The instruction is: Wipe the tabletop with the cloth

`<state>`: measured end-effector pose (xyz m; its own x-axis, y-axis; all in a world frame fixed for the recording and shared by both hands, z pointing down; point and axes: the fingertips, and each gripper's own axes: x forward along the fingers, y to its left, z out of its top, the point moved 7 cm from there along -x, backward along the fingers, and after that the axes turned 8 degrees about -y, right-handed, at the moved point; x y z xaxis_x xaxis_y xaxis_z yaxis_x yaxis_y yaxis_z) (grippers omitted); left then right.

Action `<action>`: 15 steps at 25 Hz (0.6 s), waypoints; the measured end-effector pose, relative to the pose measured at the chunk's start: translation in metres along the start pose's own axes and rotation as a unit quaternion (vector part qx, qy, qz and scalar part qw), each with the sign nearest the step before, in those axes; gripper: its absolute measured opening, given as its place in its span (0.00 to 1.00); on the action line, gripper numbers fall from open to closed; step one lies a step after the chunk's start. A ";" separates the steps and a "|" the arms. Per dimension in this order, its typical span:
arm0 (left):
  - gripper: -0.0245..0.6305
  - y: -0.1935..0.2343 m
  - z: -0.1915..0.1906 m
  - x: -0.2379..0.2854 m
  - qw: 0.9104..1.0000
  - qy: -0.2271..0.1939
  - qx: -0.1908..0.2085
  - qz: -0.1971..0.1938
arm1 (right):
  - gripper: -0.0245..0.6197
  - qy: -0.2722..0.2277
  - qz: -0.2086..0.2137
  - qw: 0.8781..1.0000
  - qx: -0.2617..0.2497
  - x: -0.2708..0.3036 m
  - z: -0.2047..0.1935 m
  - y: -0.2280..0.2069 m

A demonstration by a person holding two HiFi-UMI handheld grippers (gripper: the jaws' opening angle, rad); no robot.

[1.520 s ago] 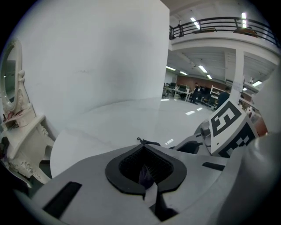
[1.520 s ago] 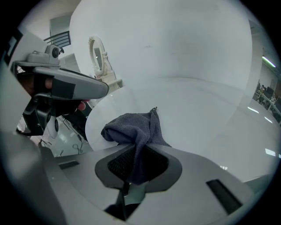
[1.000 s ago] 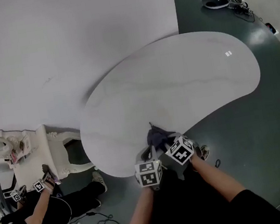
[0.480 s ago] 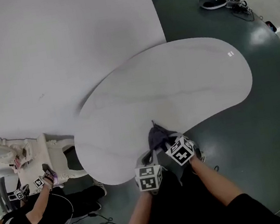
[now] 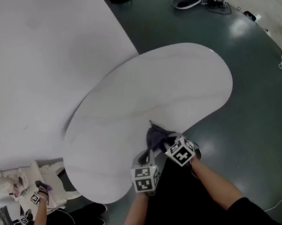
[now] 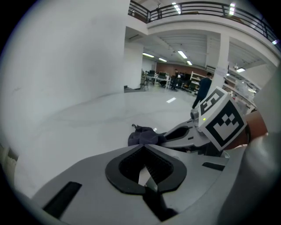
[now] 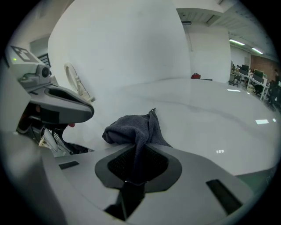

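Cloth of dark grey-blue towelling (image 5: 157, 135) lies bunched at the near edge of the white, kidney-shaped marbled tabletop (image 5: 148, 89), right in front of the person. The right gripper (image 5: 162, 143) pinches it: in the right gripper view a fold of the cloth (image 7: 131, 128) runs down between the pressed jaws of that gripper (image 7: 137, 148), and the rest heaps up on the table just ahead. The left gripper (image 5: 145, 160) sits just beside it, at the table's rim. In its own view its jaws (image 6: 144, 147) are pressed together at the tips with nothing between them. The cloth (image 6: 142, 137) shows a little ahead. Glossy dark green floor (image 5: 265, 89) surrounds the table.
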<state>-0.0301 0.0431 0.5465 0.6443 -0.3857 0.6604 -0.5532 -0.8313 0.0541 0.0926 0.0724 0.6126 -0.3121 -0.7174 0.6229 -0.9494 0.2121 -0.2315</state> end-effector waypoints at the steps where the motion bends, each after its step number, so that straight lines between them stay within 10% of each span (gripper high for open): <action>1: 0.05 -0.003 0.006 0.009 1.000 0.000 0.007 -0.007 | 0.10 -0.001 -0.005 1.000 0.003 -0.003 -0.001 -0.006; 15: 0.05 -0.020 0.071 0.102 0.990 -0.006 0.053 -0.128 | 0.10 0.000 -0.094 0.992 0.086 -0.040 -0.007 -0.086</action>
<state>0.0840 -0.0084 0.5591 0.7627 -0.1616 0.6262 -0.3127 -0.9397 0.1384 0.1865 0.0877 0.6132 -0.1293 -0.7329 0.6679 -0.9713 -0.0420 -0.2341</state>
